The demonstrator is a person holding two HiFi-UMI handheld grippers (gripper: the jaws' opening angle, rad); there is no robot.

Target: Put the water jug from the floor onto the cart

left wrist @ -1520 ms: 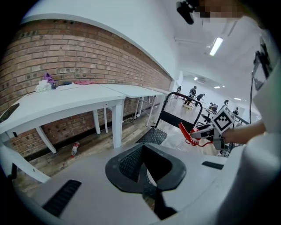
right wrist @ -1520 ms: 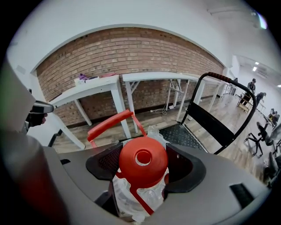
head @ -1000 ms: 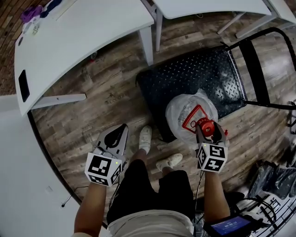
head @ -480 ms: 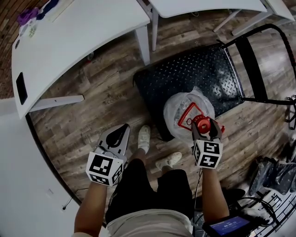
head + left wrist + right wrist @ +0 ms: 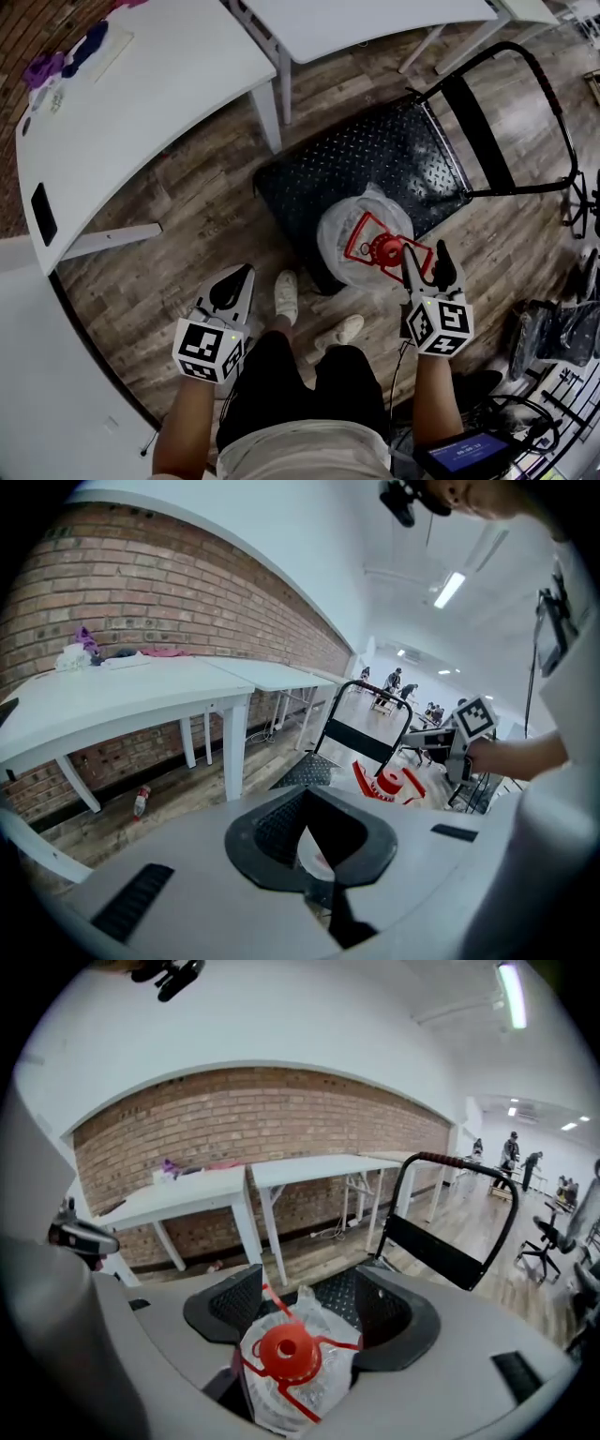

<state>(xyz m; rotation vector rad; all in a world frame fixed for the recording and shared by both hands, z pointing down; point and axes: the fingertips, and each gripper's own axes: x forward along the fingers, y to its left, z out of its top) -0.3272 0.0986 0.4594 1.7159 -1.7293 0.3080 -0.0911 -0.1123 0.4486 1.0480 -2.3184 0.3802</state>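
Observation:
The water jug, wrapped in clear plastic, with a red cap and red handle, stands at the near edge of the black cart deck. Its base is hidden, so I cannot tell if it rests wholly on the deck. My right gripper hovers open just above and right of the cap, its pads off the jug. In the right gripper view the jug lies low between the wide jaws of the right gripper. My left gripper hangs shut and empty over the floor, far left of the jug.
The cart's black push handle rises at its far side. White tables stand beyond and to the left. The person's shoes are by the cart's near corner. Bags and cables crowd the right; a screen sits below.
The right gripper's jaws flanked the red cap before; they have since risen and now stand above and right of it, still wide. The jug stays by the deck edge. The left gripper barely moved.

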